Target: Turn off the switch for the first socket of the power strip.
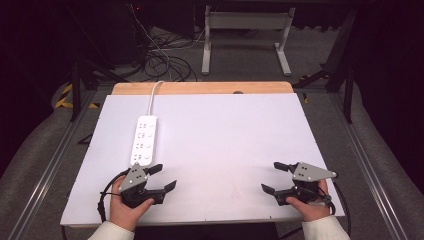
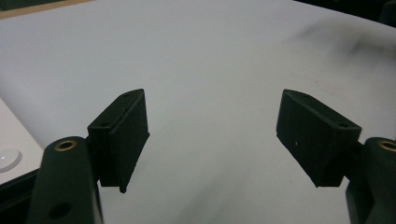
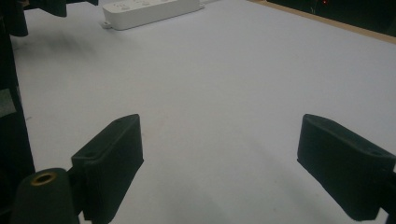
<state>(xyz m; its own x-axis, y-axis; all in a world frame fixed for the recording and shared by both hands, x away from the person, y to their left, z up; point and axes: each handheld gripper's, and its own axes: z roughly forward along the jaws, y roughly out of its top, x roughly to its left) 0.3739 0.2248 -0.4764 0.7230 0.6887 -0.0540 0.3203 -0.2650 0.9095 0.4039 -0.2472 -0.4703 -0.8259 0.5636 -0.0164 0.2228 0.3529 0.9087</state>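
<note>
1. Your left gripper point(image 1: 162, 176) sat near the white board's point(image 1: 225, 140) front edge, jaws wide apart, holding nothing
2. Your right gripper point(image 1: 272, 176) rested at the front right, jaws likewise spread and empty
3. A white power strip point(image 1: 144, 140) lay flat just beyond your left gripper, its cord point(image 1: 154, 96) running toward the far edge

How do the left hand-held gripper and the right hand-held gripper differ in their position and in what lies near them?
The left hand-held gripper sits at the near left of the white board, right beside the near end of the white power strip; the right hand-held gripper sits at the near right, with bare board around it. The left one's jaws point right, towards the middle; the right one's point left. Both are open, empty, and held low over the board.
</note>
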